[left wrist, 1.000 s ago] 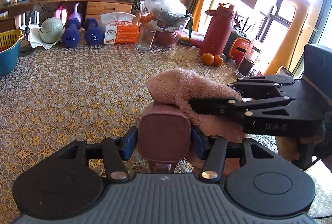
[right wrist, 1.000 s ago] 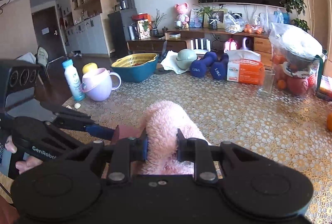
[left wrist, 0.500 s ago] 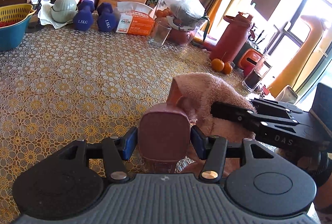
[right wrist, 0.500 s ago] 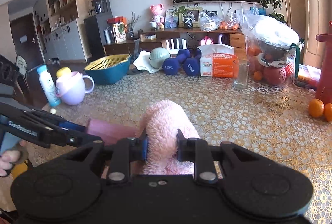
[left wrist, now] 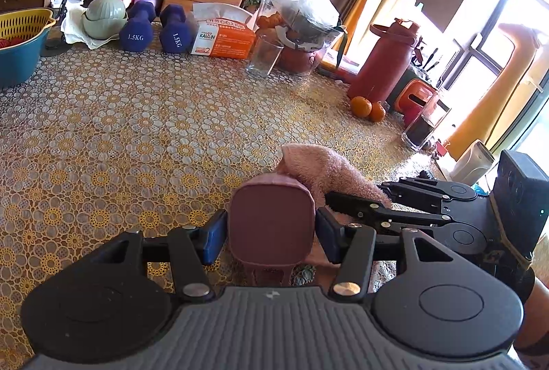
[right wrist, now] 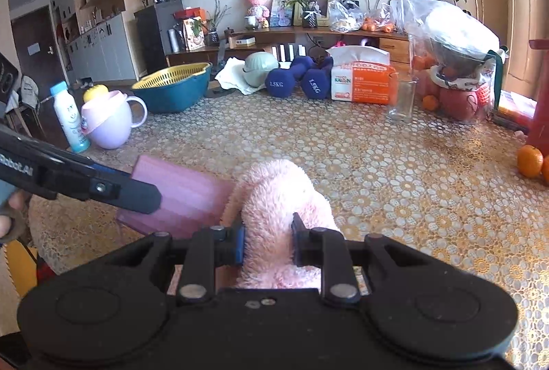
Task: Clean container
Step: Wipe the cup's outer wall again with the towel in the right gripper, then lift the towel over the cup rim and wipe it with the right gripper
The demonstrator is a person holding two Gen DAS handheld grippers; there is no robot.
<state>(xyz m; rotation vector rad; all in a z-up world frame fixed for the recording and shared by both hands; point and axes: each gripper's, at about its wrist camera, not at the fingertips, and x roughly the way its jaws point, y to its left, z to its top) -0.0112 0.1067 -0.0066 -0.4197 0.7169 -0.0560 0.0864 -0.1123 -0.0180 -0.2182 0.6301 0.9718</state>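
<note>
Since the earlier frames, the pink cloth (left wrist: 329,169) has shifted from draping over the top of the container (left wrist: 271,226) to lying against its far right edge, and the right gripper has dropped lower beside the left one.

The left gripper (left wrist: 271,234) is closed on the mauve container, one blue-padded finger pressed on each side wall. The container is held above the near edge of the table (left wrist: 137,130), base toward the camera. In the right wrist view the container (right wrist: 185,195) lies on its side with its open end toward the cloth.

The right gripper (right wrist: 268,245) is clamped narrowly on the fluffy pink cloth (right wrist: 281,198). The cloth touches the rim of the container; whether it reaches inside cannot be told.

On the far side of the table stand two blue dumbbells (left wrist: 154,27), a tissue box (left wrist: 223,35), an empty glass (left wrist: 264,56) and a red bottle (left wrist: 384,61). Two oranges (left wrist: 369,107) lie just beside the bottle. A yellow-and-blue basket (right wrist: 175,87) and a lilac mug (right wrist: 111,123) sit at the left.
</note>
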